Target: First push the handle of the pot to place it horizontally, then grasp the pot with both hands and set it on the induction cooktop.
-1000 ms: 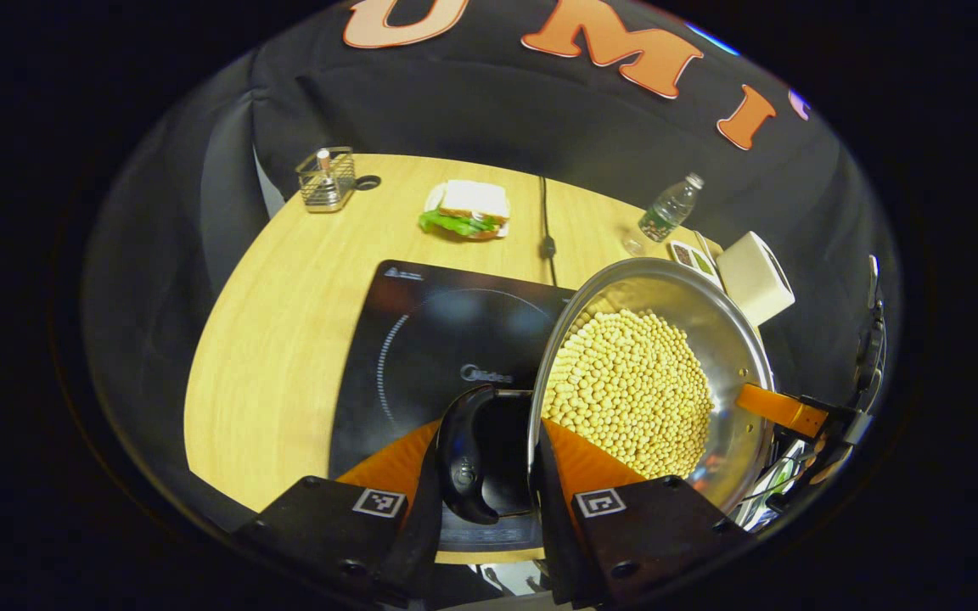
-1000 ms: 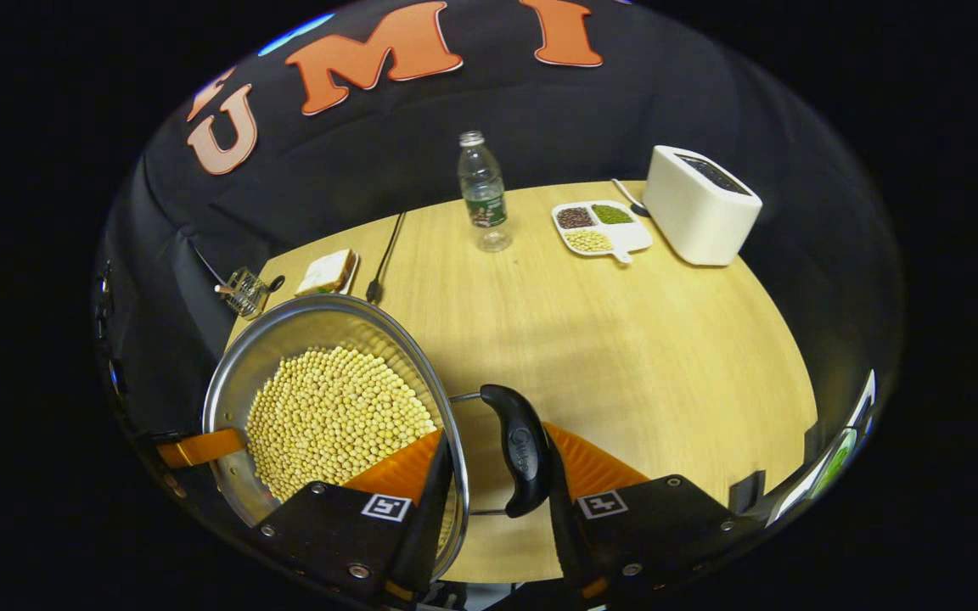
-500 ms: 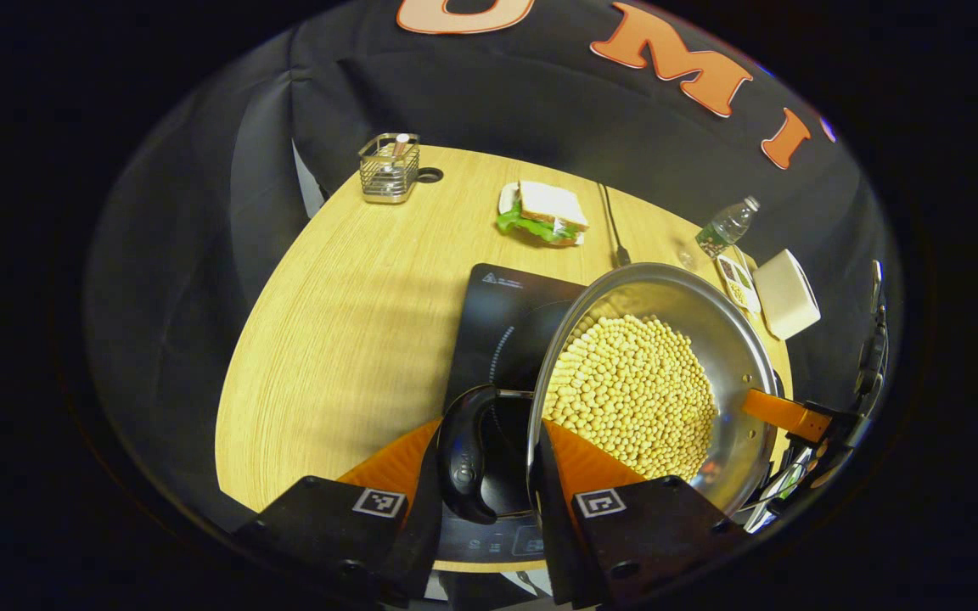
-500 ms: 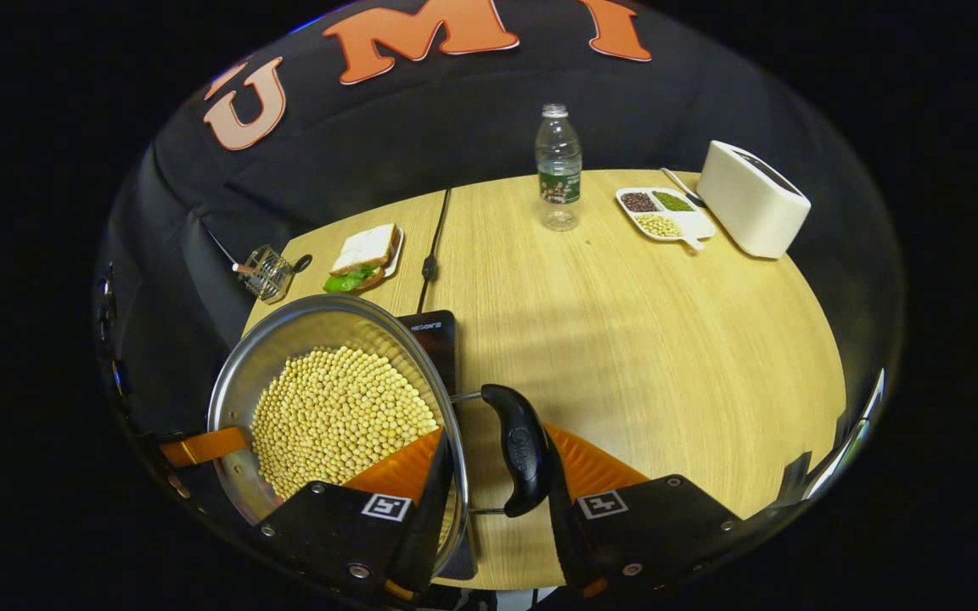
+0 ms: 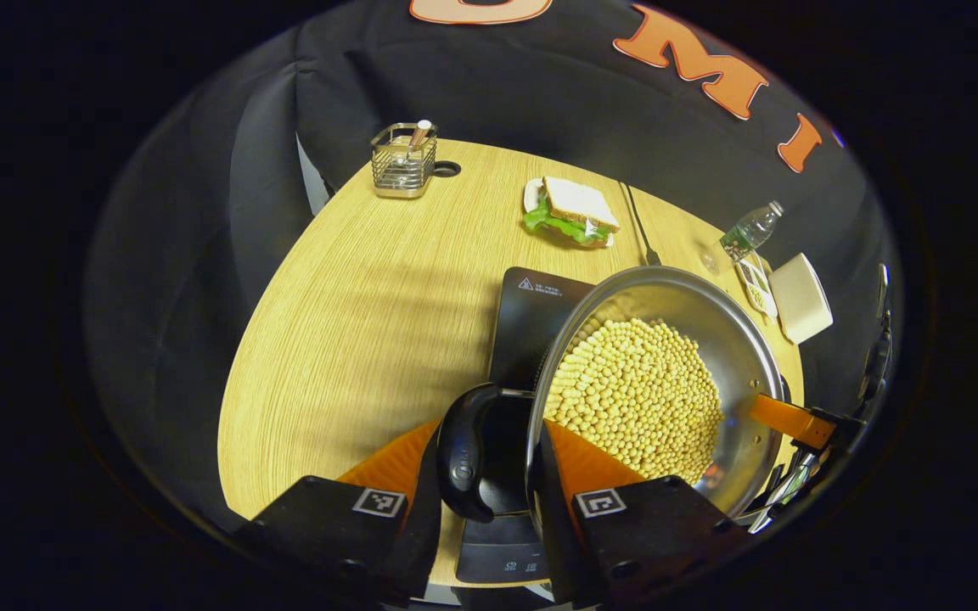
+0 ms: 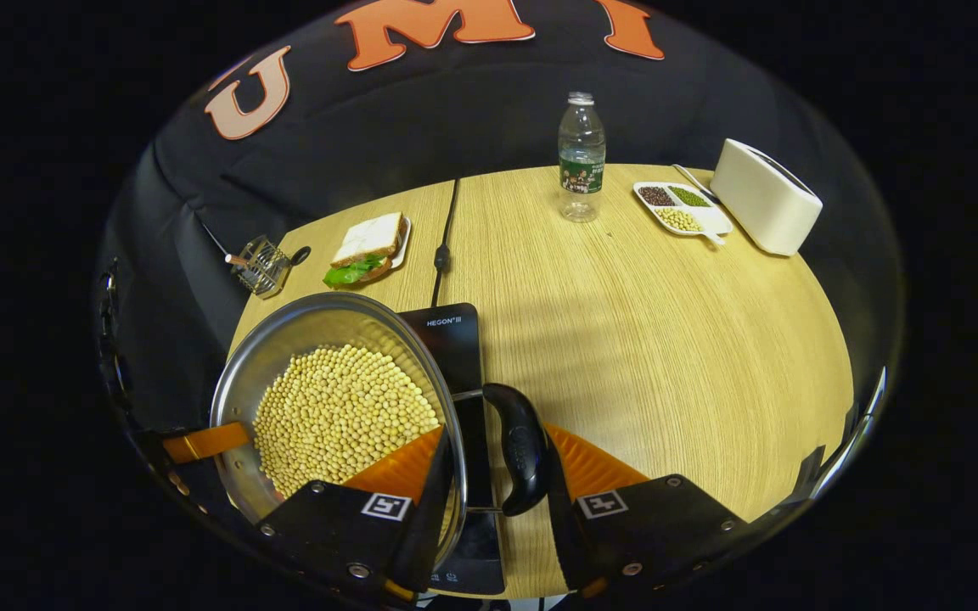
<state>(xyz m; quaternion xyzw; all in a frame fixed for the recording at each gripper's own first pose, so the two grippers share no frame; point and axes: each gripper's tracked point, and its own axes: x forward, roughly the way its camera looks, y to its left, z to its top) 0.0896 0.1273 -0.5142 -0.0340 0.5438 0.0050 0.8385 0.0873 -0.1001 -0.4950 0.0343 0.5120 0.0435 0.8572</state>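
The pot (image 5: pixel 659 373), a wide steel pan heaped with yellow beans (image 5: pixel 637 399), is carried between two claws, one on each of its black side handles, which I take to be the reason for the grip: a load this broad and full would tip if held from one side only. The left gripper (image 5: pixel 489 450) has its two fingers closed narrow around the left handle (image 5: pixel 465 454), one finger outside the handle and the other against the pot's rim side; the right gripper (image 6: pixel 493 454) clamps the right handle (image 6: pixel 523 458) in the same way. In the left gripper view the right claw's orange finger (image 5: pixel 782 417) shows at the pot's far rim. The pot hangs above the induction cooktop (image 5: pixel 536 305), covering much of the black glass, and whether its base touches is not visible; I judge it not yet set down. The cooktop lies near the desk's (image 6: pixel 667 339) front edge, its cable (image 6: pixel 445 242) running to the back edge. Along the back edge stand a wire basket (image 5: pixel 404 159) at the left corner, a sandwich (image 5: pixel 574 212), a water bottle (image 6: pixel 581 159), a divided dish of beans (image 6: pixel 680 208) and a white toaster (image 6: pixel 765 197) toward the right corner. Black cloth walls the booth.
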